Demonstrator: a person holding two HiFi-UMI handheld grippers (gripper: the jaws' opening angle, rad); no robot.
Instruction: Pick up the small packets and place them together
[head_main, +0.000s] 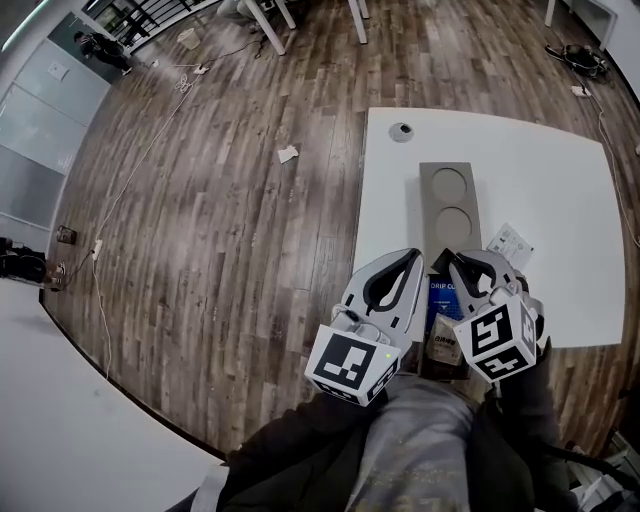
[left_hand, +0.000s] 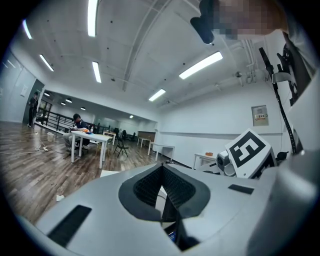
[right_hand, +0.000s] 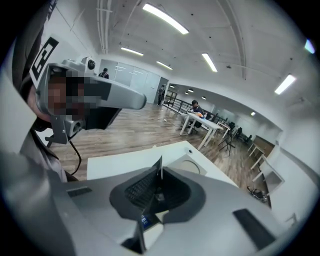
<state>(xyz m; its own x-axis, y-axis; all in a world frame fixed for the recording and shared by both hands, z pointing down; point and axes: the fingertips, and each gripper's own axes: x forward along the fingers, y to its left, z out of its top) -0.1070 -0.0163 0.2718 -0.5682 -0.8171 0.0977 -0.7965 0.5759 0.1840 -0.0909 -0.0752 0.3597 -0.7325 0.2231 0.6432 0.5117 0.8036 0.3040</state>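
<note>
Lettering "DRIP CO" shows in the head view on a dark blue packet (head_main: 442, 298), cut off by the right tongs (head_main: 458, 262) it sits against, above the near edge of the white table (head_main: 540, 170). The right gripper view adds only a blue strip with "EE" on it (right_hand: 145, 219), but shows the right tongs (right_hand: 160, 175) clamped on the thin packet held edge-on. A white packet (head_main: 510, 243) with print too small to read lies on the table just beside a grey two-hole cup carrier (head_main: 447, 205). A brownish packet (head_main: 444, 345) is half hidden by the right marker cube. The left tongs (head_main: 413, 255) are closed tip to tip, as their own view confirms (left_hand: 161, 167). Only the gripper views show a person (left_hand: 77, 125) seated at a distant table.
</note>
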